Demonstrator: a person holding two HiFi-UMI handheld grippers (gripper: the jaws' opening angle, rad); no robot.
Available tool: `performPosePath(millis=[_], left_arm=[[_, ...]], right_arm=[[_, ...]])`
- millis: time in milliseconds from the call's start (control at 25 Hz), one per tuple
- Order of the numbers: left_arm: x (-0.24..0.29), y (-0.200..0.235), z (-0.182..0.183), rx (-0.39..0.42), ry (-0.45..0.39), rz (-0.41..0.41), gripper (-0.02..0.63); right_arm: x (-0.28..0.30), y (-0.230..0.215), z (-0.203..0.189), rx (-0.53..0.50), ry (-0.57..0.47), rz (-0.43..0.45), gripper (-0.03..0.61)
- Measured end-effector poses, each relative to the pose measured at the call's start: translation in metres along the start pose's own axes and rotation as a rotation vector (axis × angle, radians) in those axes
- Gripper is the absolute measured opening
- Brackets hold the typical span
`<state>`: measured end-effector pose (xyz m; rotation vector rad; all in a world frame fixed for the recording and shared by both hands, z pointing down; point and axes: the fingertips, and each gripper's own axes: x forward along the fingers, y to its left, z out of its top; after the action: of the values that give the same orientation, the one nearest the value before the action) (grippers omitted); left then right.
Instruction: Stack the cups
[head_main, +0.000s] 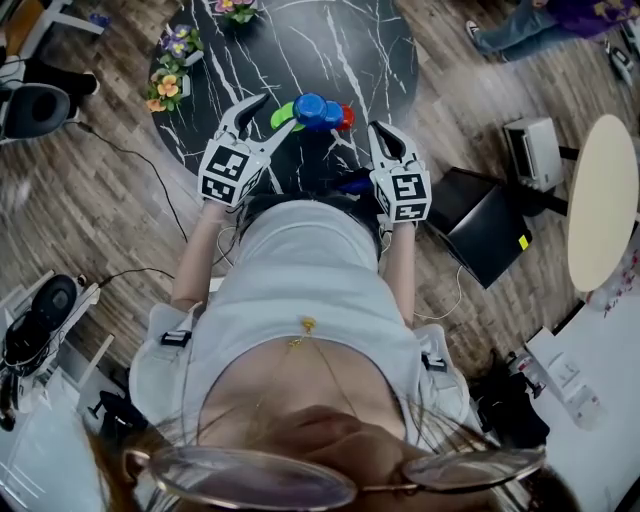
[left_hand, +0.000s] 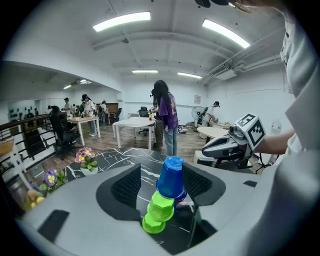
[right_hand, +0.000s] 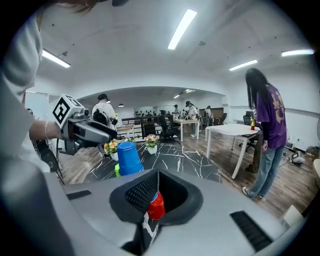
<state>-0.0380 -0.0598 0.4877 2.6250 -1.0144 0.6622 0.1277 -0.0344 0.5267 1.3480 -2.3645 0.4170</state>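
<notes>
- Stacking looks partway there: the blue cup (left_hand: 171, 177) sits upside down on the desk (head_main: 330, 50), with a bit of the red cup (right_hand: 156, 206) peeking out at its base. Two green cups (left_hand: 161, 206) are tipped over right beside it.
- My guess is the green ones still need to join the pile. Next move would be lining up on one cup and closing gently, since these light cups tip easily.
- The left gripper (left_hand: 161, 186) has its jaws spread wide. The blue cup lines up between them but neither pad is on it, so it holds nothing.
- The right gripper (head_main: 382, 132) has its jaws pressed together. The red cup shows just past the tips, and nothing looks clamped.
</notes>
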Motion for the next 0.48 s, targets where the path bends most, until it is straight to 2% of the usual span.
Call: performPosePath(millis=[160,480], left_arm=[[-0.008,-0.004,-0.013,-0.038,-0.005,0.040,0.257],[-0.021,-0.010,-0.022,-0.107,-0.054,0.102,0.079]], right_arm=[[0.003,0.004,0.008,-0.007,-0.037,0.030,0.021],[0.007,0.024,0.025,-0.091,-0.090,0.136,0.021]])
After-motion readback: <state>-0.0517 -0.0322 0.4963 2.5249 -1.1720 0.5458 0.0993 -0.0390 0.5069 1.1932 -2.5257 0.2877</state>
